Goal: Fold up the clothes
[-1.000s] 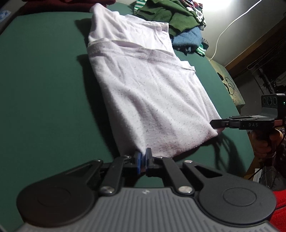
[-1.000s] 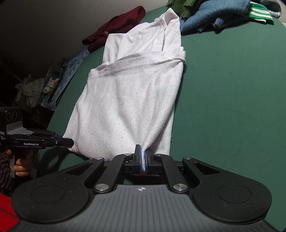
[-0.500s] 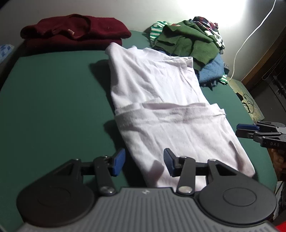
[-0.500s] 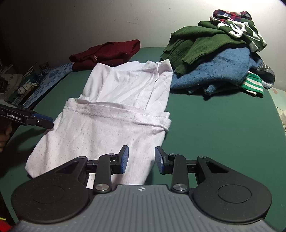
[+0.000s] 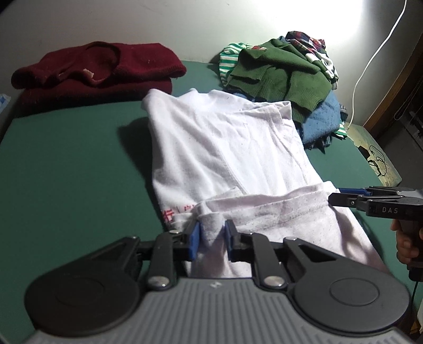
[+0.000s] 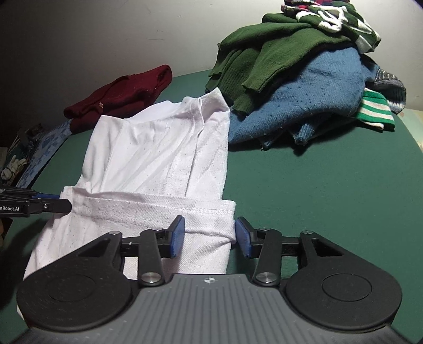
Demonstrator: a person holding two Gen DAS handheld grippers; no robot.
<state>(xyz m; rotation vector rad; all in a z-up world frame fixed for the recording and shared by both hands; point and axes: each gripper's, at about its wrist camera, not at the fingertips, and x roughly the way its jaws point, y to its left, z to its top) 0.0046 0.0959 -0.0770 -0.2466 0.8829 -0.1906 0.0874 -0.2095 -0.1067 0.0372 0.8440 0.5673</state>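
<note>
Both grippers [image 5: 211,239] [image 6: 208,236] – astride shirt [image 5: 224,148] hem

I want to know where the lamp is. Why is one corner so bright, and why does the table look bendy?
Left wrist view: white glare washes out the wall at top right, so the lamp is likely there; the white shirt throws its shadow left on the green table. Right wrist view: no glare, dim wall; the fisheye lens curves the table's edge.

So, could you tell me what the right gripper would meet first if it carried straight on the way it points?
Most likely the white shirt: the right gripper is closing with the folded hem already between its pads, and the shirt stretches on beyond them. Depth is hard to judge.
</note>
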